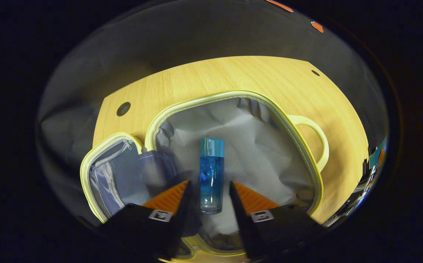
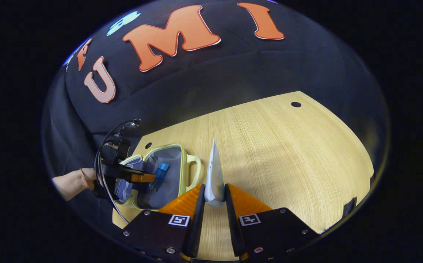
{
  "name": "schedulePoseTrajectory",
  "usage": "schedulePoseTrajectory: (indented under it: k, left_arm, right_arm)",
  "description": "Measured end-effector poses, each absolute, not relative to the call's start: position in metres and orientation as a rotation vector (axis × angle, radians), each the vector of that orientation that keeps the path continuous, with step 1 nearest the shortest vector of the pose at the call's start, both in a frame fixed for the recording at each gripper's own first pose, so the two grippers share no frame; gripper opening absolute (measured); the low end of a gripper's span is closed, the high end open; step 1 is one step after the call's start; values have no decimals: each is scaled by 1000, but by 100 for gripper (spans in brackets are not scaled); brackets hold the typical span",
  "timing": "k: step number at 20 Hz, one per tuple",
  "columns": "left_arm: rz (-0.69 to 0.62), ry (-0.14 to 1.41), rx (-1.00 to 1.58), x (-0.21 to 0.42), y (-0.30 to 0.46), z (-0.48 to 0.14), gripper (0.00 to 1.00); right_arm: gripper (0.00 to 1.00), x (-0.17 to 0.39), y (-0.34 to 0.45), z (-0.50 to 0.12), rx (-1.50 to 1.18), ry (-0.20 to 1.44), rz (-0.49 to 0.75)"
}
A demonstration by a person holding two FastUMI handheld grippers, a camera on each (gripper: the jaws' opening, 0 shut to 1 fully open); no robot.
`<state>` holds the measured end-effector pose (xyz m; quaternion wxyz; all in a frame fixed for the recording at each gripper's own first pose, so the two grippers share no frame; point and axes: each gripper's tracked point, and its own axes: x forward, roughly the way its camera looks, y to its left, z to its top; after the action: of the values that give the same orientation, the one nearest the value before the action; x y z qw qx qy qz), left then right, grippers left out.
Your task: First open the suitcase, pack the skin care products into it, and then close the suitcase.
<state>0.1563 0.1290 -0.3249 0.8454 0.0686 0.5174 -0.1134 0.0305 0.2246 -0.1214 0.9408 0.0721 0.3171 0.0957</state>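
Packing step: I am hovering the spread left tongs [image 1: 210, 190] around the blue bottle [image 1: 211, 174] inside the open suitcase [image 1: 295, 135]; right tongs [image 2: 214, 195] pinching a white tube [image 2: 214, 175], needing carrying over next

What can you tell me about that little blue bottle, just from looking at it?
The blue bottle looks like clear blue plastic or glass, a slim cylinder with a lighter turquoise cap and some liquid inside. It sits over the grey lining of the open suitcase, cap pointing away from the left gripper, between that gripper's spread orange fingers. No finger visibly presses on it. Whether it lies on the lining or hangs just above, I cannot tell.
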Motion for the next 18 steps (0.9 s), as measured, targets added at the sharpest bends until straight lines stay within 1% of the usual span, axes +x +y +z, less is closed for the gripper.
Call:
schedulePoseTrajectory:
  k: [1,3,7,10,14,18]
  left_arm:
    - [-235,1071,145,158,130,-323,90]
    - [-218,1016,137,159,134,-306,100]
    - [-212,882,78,151,135,-270,100]
    - [-188,742,16,148,150,-234,100]
    - [-122,604,-27,132,193,-179,99]
    - [-19,504,-80,114,249,-152,99]
  right_arm:
    - [35,32,225,-119,132,640,199]
    - [35,38,232,-109,118,630,222]
    - [35,50,264,-92,96,647,295]
    - [35,55,302,-92,60,714,364]
    - [35,58,361,-104,-20,834,477]
    - [35,58,412,-136,-58,970,542]
